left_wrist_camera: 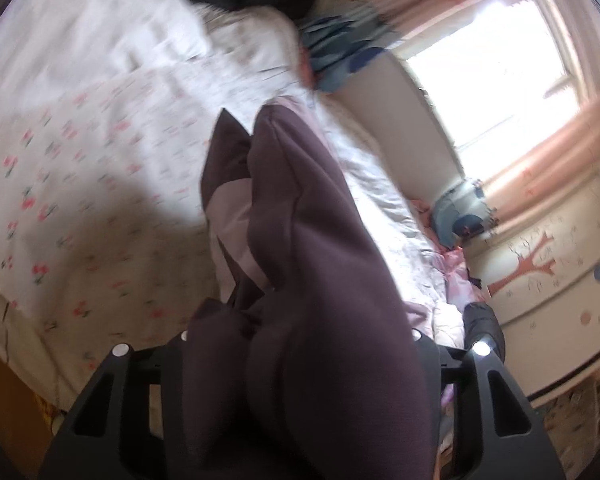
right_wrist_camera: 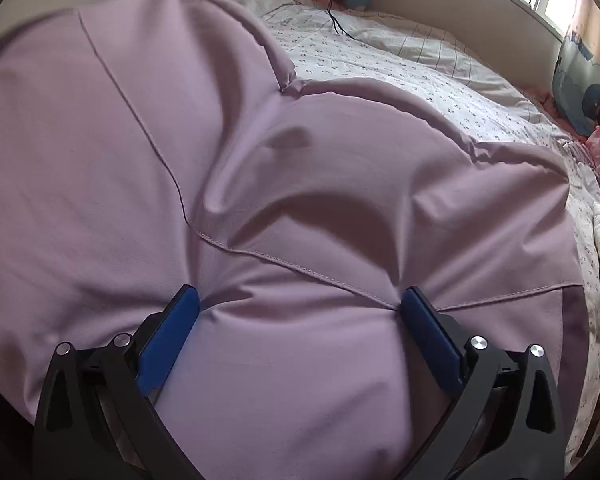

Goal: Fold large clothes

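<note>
A big padded jacket lies on the bed; its lilac outside (right_wrist_camera: 260, 160) fills the right wrist view. My right gripper (right_wrist_camera: 299, 294) points down onto it with the jaws wide apart. Both blue pads (right_wrist_camera: 172, 336) dig into the puffy cloth, which puckers at each tip, and nothing is pinched between them. In the left wrist view a thick dark purple fold of the jacket (left_wrist_camera: 300, 280) with a lilac strip stands bunched between the fingers of my left gripper (left_wrist_camera: 340, 312). It hides the pads and is lifted above the bed.
The bed has a white sheet with small flowers (left_wrist_camera: 60, 200) and a pale printed quilt (right_wrist_camera: 380, 60). Blue patterned pillows (right_wrist_camera: 580, 80) lean at the cream bed wall, and a black cable (right_wrist_camera: 332, 12) crosses the quilt. A bright window (left_wrist_camera: 492, 72) with pink curtains is to the right.
</note>
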Demonstrator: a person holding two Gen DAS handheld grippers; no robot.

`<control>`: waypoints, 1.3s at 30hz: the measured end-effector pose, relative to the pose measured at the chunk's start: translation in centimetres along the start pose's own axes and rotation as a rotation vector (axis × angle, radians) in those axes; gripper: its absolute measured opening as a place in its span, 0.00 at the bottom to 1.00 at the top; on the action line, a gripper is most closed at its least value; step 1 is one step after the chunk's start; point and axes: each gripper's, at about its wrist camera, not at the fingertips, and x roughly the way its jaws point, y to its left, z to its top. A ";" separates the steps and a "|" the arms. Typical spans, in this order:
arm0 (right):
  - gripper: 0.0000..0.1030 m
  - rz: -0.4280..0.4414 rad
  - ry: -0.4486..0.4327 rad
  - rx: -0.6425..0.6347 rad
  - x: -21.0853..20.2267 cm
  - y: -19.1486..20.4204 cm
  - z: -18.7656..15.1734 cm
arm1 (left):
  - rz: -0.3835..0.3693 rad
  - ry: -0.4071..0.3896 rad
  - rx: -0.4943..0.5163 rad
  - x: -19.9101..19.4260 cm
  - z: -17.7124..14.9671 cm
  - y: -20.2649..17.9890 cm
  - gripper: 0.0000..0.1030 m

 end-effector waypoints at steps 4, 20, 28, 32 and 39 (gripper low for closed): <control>0.94 0.031 -0.003 0.006 -0.5 0.1 -0.5 | -0.015 -0.006 0.096 0.0 -0.5 -4.7 0.50; 0.94 0.994 -0.306 0.764 -8.2 -24.5 -7.6 | -0.120 0.095 0.526 6.2 -9.2 -22.5 0.50; 0.94 0.720 -0.291 0.653 -13.5 -32.7 -3.4 | -0.101 0.225 0.786 14.5 -19.2 -28.1 0.50; 0.94 0.610 -0.173 0.494 -13.3 -31.8 2.2 | -0.053 0.229 0.942 16.7 -23.7 -30.2 0.50; 0.94 0.209 0.107 0.264 -6.1 -26.6 4.5 | -0.016 0.229 1.023 16.1 -25.2 -30.4 0.56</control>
